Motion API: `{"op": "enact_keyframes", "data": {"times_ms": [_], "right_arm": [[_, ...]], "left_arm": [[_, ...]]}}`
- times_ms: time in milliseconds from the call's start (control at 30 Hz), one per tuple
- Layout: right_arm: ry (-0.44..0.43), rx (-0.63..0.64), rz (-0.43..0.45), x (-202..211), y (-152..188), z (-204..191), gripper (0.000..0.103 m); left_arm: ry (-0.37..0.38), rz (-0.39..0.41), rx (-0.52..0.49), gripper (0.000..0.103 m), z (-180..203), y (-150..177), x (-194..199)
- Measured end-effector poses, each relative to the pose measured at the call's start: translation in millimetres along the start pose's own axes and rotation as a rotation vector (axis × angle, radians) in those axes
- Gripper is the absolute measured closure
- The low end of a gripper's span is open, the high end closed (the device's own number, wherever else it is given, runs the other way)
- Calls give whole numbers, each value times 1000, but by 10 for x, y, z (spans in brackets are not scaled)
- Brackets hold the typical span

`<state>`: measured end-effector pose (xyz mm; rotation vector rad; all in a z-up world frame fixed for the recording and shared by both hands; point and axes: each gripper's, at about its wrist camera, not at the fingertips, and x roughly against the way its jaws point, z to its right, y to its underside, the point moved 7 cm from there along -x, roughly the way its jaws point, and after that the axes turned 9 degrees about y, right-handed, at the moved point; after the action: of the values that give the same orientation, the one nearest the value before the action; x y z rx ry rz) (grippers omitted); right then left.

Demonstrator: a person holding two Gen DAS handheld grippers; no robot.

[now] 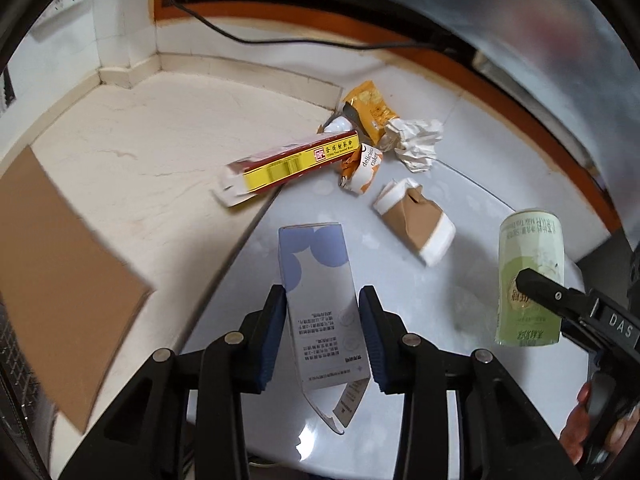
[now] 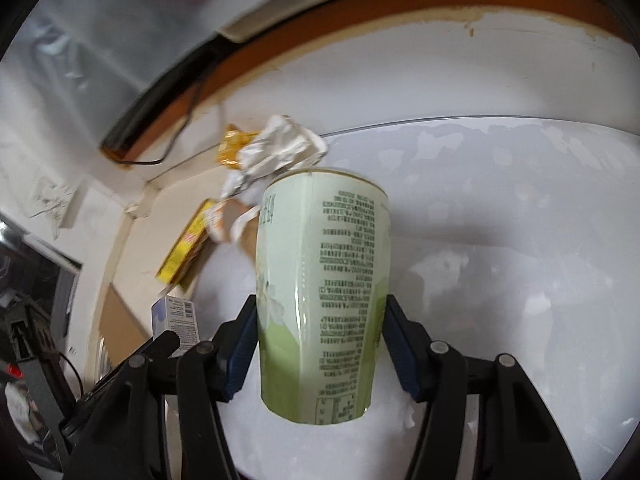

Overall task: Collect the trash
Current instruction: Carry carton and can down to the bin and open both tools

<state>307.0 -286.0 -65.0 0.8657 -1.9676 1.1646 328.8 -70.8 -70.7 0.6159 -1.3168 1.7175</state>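
Clamped between the blue pads of the left gripper (image 1: 323,336), closest to the left wrist camera, is a pale blue and white carton (image 1: 320,308) with small print on its side and its bottom flap hanging open. It is lifted clear of the glossy white table (image 1: 480,200) below.

Off to the right in that view, the right gripper (image 1: 538,280) pinches a light green can (image 1: 530,276), which stands nearly upright in the air. From the right wrist camera the same can (image 2: 324,300) fills the middle of the picture, squeezed at its sides by both blue pads (image 2: 240,352) of the right gripper (image 2: 322,348), with columns of dark print running down its face.

Further back on the table lies the rest of the litter, close together:
- 1 long red and yellow box (image 1: 292,164), open at its near end and poking out over the table edge above the cream floor (image 1: 140,152)
- 1 crumpled white paper (image 1: 416,140)
- 1 orange snack wrapper (image 1: 370,110) just behind the paper
- 1 white and orange wrapper (image 1: 362,170) with lettering, touching the long box
- 1 flattened brown and white paper cup (image 1: 416,220), lying apart from the others and nearest the carton

A brown cardboard sheet (image 1: 60,280) lies on the floor at the left, and a black cable (image 1: 280,40) runs along the far wall.
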Motion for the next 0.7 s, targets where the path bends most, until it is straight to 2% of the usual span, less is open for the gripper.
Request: {"op": "enact_keyframes", "data": {"times_ms": [200,333,500,700], "right_arm": [[-106,70,44,447,397,-212,44],[-157,185,104,706,733,-454,44],[-159,357,190,895,1193,-664,44],[-123,524,195,839,1825,-812,44]], "left_arm": [[47,37,-22,67,-46,395,490],[49,73,-37,67,-87,701,723],[2,124,-58,67,-130,1142,844],[-13,100,7,67,-312,1659,723]]}}
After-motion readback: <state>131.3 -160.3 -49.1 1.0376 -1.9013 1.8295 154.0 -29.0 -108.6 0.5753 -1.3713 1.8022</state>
